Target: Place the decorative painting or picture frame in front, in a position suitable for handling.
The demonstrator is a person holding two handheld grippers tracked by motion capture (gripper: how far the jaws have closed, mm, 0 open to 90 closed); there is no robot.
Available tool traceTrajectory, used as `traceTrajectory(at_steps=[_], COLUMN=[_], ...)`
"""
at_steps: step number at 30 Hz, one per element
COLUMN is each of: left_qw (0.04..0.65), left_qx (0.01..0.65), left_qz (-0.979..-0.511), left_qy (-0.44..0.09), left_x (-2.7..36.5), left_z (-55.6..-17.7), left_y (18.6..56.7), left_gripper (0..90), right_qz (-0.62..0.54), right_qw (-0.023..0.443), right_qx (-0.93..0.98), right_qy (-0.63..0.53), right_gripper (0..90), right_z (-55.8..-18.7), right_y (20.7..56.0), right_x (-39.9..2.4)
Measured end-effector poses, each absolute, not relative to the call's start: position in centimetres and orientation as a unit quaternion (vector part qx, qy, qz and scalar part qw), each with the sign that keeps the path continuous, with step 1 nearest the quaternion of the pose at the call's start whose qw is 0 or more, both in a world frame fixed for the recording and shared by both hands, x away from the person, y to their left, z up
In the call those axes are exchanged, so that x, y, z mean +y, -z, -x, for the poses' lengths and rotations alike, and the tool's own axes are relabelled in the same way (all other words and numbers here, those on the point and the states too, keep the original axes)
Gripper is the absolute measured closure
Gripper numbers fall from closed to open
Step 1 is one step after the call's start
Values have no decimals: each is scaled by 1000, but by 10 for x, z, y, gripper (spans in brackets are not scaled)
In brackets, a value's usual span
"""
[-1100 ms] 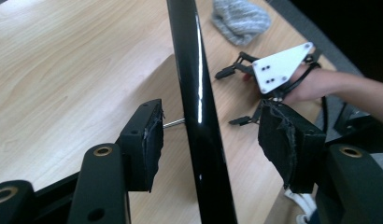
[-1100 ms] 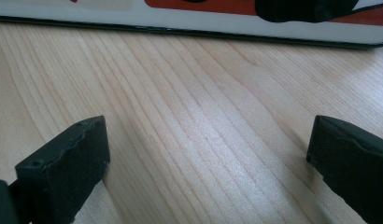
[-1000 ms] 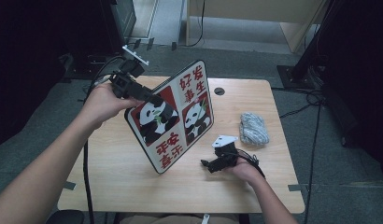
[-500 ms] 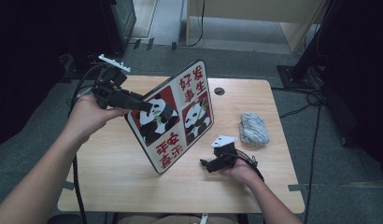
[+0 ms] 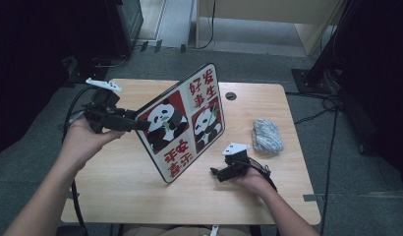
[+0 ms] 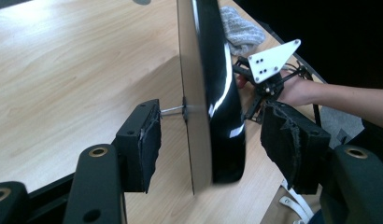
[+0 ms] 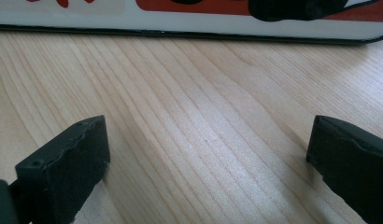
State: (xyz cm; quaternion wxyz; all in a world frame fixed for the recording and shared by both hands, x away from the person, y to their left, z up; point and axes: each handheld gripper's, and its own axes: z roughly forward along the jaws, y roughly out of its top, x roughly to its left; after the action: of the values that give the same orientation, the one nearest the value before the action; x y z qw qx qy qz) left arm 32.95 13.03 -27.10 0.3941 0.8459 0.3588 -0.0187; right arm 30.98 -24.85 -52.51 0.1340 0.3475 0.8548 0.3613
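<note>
A picture board (image 5: 185, 123) with two pandas and red characters stands tilted on the wooden table (image 5: 116, 187). My left gripper (image 5: 143, 125) reaches in from the left and straddles the board's left edge. In the left gripper view the board's edge (image 6: 213, 70) sits between the pads (image 6: 150, 140) with a gap on both sides; the jaws have just been opening. A small metal pin (image 6: 173, 110) sticks out of the board's back. My right gripper (image 5: 216, 173) rests low on the table in front of the board, open (image 7: 208, 154) and holding nothing, facing the board's bottom edge (image 7: 189, 21).
A crumpled grey cloth (image 5: 267, 135) lies on the table to the right of the board. A round cable hole (image 5: 231, 96) is near the far edge. Cables trail off the table's left side and past my right hand.
My left gripper has moved left and a little down, from the board's upper left part to its left edge. The board and my right gripper have stayed in place.
</note>
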Motion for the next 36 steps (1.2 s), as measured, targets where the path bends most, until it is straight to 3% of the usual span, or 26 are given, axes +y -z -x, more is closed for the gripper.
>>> traceTrajectory(at_steps=[8,17,36], left_qw=[397,410,430], left_qx=[357,364,370], left_qz=[-845,-836,-823], left_qy=[16,7,6], left_x=[136,138,142], left_z=[-316,-304,-289], left_y=[291,312,342], left_gripper=[384,392,421], right_qz=[-343,-358,-410], right_qw=[130,113,114], right_qx=[857,846,810], right_qy=[-362,-378,-404], right_gripper=[5,136,231], right_z=[-311,-318,-333], right_y=[524,515,486], right_x=[-249,-258,-289])
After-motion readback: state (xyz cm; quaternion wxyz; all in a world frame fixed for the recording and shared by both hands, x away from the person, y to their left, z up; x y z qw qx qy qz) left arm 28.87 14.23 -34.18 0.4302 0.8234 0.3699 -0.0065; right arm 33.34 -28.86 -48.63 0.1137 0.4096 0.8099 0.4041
